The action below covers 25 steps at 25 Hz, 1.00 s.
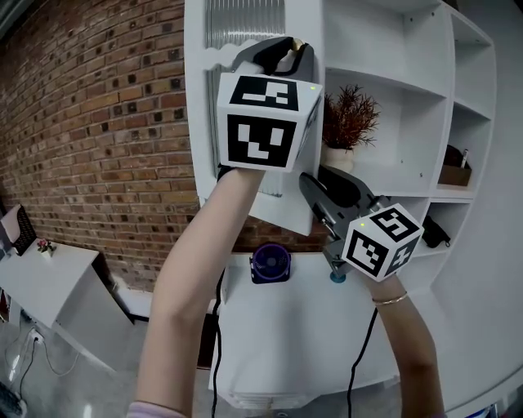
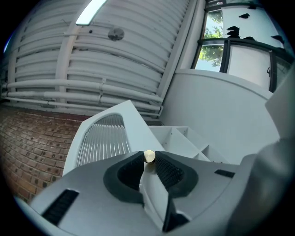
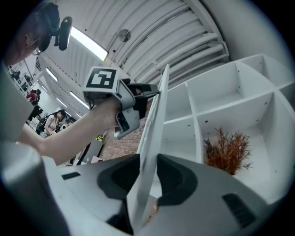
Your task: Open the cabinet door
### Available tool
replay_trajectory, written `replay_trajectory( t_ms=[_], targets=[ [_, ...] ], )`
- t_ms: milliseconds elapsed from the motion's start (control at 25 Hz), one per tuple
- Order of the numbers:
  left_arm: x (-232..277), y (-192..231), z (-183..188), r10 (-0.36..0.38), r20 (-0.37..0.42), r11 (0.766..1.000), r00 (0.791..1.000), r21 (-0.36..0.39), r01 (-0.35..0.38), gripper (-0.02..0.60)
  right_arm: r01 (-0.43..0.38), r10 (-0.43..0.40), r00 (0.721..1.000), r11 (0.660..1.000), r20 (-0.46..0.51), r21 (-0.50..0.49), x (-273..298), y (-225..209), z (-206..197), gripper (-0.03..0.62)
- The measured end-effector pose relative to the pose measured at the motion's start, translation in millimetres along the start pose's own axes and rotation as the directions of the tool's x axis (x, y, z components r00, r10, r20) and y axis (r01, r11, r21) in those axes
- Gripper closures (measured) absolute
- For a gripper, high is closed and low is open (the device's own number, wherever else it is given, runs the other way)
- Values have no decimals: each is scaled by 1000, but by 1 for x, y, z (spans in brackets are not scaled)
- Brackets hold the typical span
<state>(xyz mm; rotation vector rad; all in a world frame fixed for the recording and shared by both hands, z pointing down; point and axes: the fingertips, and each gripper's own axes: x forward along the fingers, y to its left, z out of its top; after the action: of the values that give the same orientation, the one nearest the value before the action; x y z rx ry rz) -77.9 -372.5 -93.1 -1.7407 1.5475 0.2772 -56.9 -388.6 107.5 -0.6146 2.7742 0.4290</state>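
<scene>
White shelf unit [image 1: 400,86], potted plant [image 1: 347,121], poss. brown box [image 1: 454,174] rt

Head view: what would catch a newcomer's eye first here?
The white cabinet door with a ribbed glass panel stands open at centre, in front of the white shelf unit. The left gripper is clamped on its small brass knob up top, and the right gripper grips the door's edge lower down. Behind, a dried reddish-brown plant in a white pot sits on a shelf.

We face a red brick wall [image 1: 98,122], with white shelves [image 1: 400,86] at its right bearing a russet dried plant [image 1: 350,118]. Above us, a ribbed white ceiling [image 2: 129,50] carries a strip light [image 2: 91,11]; a window [image 2: 214,41] shows green leaves.
</scene>
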Motion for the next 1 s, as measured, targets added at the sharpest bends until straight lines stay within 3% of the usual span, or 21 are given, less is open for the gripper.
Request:
replay_trajectory(
  t_ms=[760,1000],
  targets=[
    [-70,36,44,-36,59,994,998,-104,42,494,-54,55,998,998,41,-31,-9,93,26,503],
    [-87,50,53,-32,57,995,998,-93,38,489,-72,76,995,996,71,-47,-6,118,32,503]
  ],
)
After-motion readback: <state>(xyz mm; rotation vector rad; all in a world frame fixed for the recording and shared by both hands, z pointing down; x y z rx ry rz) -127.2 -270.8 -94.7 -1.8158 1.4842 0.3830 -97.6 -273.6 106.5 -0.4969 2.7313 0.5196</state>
